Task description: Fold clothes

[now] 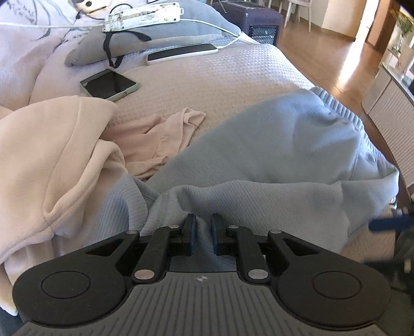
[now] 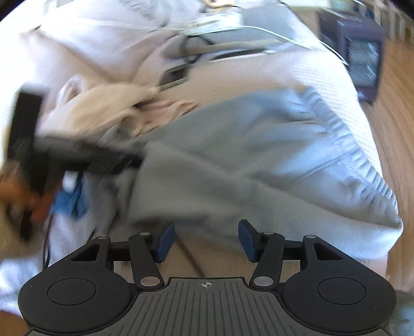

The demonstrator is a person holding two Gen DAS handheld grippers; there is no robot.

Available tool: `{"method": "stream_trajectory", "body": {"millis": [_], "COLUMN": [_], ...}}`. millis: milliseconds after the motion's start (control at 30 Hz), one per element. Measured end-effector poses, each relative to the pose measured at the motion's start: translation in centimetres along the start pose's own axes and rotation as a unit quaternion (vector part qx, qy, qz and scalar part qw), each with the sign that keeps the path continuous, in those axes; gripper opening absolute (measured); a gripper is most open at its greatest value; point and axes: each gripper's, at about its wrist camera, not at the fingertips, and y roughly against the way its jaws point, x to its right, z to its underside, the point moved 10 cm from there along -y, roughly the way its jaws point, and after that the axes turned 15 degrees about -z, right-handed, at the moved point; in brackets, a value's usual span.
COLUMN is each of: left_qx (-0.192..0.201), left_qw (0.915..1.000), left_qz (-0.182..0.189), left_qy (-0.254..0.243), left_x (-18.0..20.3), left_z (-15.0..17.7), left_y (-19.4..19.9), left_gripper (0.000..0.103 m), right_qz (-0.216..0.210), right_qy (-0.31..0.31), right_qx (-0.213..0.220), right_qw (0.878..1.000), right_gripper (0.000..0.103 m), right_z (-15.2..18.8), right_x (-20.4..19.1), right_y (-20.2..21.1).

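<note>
Left tool [image 1: 203, 234] of mine pinches a fold of the pale blue garment [image 1: 271, 155], the cloth bunched between its nearly closed pads. My right tool [image 2: 205, 239] stands spread, with nothing between its pads and the bed's cover showing in the gap.

That blue garment lies crumpled across the near edge of the bed [image 1: 233, 85], its ribbed hem toward the floor side. Left of it sits a cream garment [image 1: 51, 155], and just beyond that a thinner pinkish piece [image 1: 160, 137]: three pieces of clothing in all.

Only the left view is sharp enough to count what lies farther up the bed: two phones, one in a green case [image 1: 108, 84] and one white-edged [image 1: 182, 53], then a grey pillow [image 1: 124, 41] bearing a worn white power strip [image 1: 142, 14]. The right view is blurred, yet it alone shows my left hand [image 2: 28, 196] on its tool.
</note>
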Motion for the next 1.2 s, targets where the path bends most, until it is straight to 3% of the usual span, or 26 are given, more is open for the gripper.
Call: {"method": "stream_trajectory", "body": {"millis": [200, 333, 500, 567, 700, 800, 867, 1000, 1033, 1100, 1133, 1200], "left_qx": [-0.001, -0.006, 0.000, 0.010, 0.046, 0.061, 0.060, 0.062, 0.065, 0.070, 0.068, 0.052], "left_qw": [1.0000, 0.9999, 0.9999, 0.9996, 0.9987, 0.9968, 0.9957, 0.9932, 0.9926, 0.9902, 0.9896, 0.9933], "left_qz": [-0.004, 0.001, -0.003, -0.009, -0.023, -0.030, -0.014, -0.021, -0.039, -0.076, -0.084, -0.065], "left_qy": [-0.002, 0.015, 0.017, 0.026, -0.005, -0.041, -0.068, -0.096, -0.095, -0.094, -0.094, -0.080], "left_x": [0.1, -0.4, -1.0, -1.7, -1.6, 0.1, 2.1, 4.4, 4.3, 4.1, 3.9, 3.9], "left_z": [-0.1, 0.0, 0.4, 0.9, 2.7, 4.6, 6.0, 7.0, 6.8, 6.4, 6.3, 6.5], "left_y": [0.4, 1.0, 2.8, 4.6, 8.7, 10.3, 10.6, 9.7, 9.1, 7.9, 7.2, 6.3], "left_gripper": [0.017, 0.022, 0.027, 0.029, 0.048, 0.055, 0.057, 0.057, 0.056, 0.043, 0.022, 0.008], "right_qz": [0.031, 0.070, 0.080, 0.066, 0.041, 0.050, 0.053, 0.063, 0.062, 0.055, 0.052, 0.045], "right_qy": [0.110, 0.181, 0.228, 0.187, 0.106, 0.100, 0.097, 0.104, 0.103, 0.101, 0.101, 0.103], "right_qx": [-0.009, -0.025, -0.036, -0.012, 0.035, 0.050, 0.057, 0.063, 0.065, 0.069, 0.070, 0.072], "right_qw": [0.993, 0.981, 0.970, 0.980, 0.993, 0.993, 0.992, 0.991, 0.991, 0.991, 0.991, 0.991], "right_gripper": [0.052, 0.039, 0.019, 0.008, 0.006, 0.006, 0.006, 0.006, 0.006, 0.006, 0.006, 0.006], "right_z": [0.2, -0.4, -0.9, -1.9, -4.0, -5.1, -5.5, -6.0, -6.0, -5.9, -5.7, -5.4], "right_x": [-2.9, -2.9, -3.0, -2.2, -0.3, 0.3, 0.4, 0.2, 0.1, -0.2, -0.4, -0.7], "right_y": [-1.6, -4.0, -5.6, -4.8, -2.4, -1.3, -0.9, -0.4, -0.2, 0.2, 0.4, 1.0]}}
